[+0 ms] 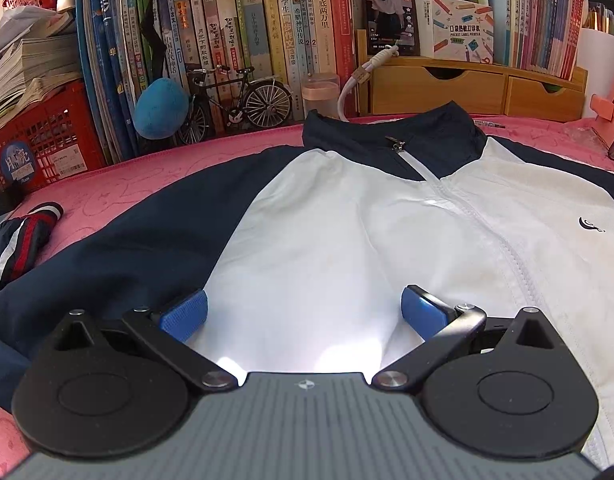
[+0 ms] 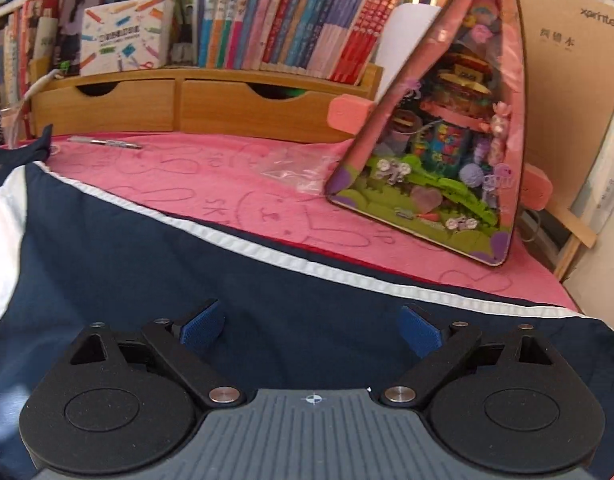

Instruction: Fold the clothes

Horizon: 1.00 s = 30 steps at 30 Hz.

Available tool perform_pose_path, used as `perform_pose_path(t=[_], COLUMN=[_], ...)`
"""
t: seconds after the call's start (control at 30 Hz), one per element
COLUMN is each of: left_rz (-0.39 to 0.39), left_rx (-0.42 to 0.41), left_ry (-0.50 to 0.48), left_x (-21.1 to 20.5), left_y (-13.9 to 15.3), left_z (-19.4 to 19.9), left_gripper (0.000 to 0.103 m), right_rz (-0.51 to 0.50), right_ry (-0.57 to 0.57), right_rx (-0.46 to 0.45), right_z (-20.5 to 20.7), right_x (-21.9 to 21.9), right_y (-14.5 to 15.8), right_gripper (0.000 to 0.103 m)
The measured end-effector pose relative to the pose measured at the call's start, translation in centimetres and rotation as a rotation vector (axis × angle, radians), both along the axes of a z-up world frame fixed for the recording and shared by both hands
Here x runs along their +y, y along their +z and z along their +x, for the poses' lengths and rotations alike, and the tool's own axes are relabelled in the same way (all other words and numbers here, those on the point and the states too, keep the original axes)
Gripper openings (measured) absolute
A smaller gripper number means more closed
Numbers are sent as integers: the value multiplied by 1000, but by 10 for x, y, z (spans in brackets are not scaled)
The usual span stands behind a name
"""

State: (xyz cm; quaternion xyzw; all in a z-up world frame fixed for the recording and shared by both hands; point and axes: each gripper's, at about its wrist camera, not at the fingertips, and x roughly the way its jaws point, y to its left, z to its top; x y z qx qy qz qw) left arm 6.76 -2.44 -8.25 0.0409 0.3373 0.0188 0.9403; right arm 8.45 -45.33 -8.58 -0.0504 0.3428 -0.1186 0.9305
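**Over the spread jacket, both grippers wide and empty**

Across the pink tablecloth (image 1: 119,184) lies a navy-and-white zip jacket (image 1: 347,220), front up, zipped, its collar toward the row of books (image 1: 243,28). It looks unfolded as yet, laid flat, probably so the sleeves can be turned in first.

Low over the jacket's white chest panel, just beside the zipper, hovers the left gripper (image 1: 303,312); its blue pads (image 1: 185,314) stand far apart with only flat cloth beneath them, nothing pinched.

Over the jacket's navy sleeve (image 2: 267,300), short of its white piping, the right gripper (image 2: 313,332) also has its fingers spread wide and grips nothing. Beyond that sleeve, a pink toy display case (image 2: 439,128) leans near the wooden drawer unit (image 2: 147,104). I judge the right gripper is placed to take the sleeve and carry it across the chest.
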Motion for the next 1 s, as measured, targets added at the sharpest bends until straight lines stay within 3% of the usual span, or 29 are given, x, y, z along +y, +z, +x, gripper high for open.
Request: perform_pose_path(t=[0.07,0.1,0.17,0.3,0.47,0.6,0.7,0.8,0.9,1.0], left_rz=[0,0,-2,-6,4,40,60,86,118,75], left_rx=[0,0,1,2,-3,19,-30,-75,-84,-63], left_ry=[-1,-1,-2,-2,-10,-34,-16,34,143,232], left_x=[1,1,1,2,3,11,33,62,105,148], left_y=[1,1,1,2,4,17,35,48,50,47], left_z=[0,0,0,0,-2,-15,-36,-54,-65,-69], left_gripper=[103,103,103,103,103,103,103,103,103,103], right_rz=[-9,-5,-11,37,119,86,36,-28,-18,30], right_ry=[-131,-211,-229,-56,234,454,584,628,647,633], right_rx=[16,35,9,-73,-49,-12,13,39,61,62], right_z=[10,15,8,-16,-31,-35,-37,-34,-32,-29], right_x=[-24,-36,-38,-2,82,174,233,271,286,281], right_y=[2,5,16,40,62,62,56,44,31,26], right_gripper=[96,90,86,90,94,101,102,102,103,103])
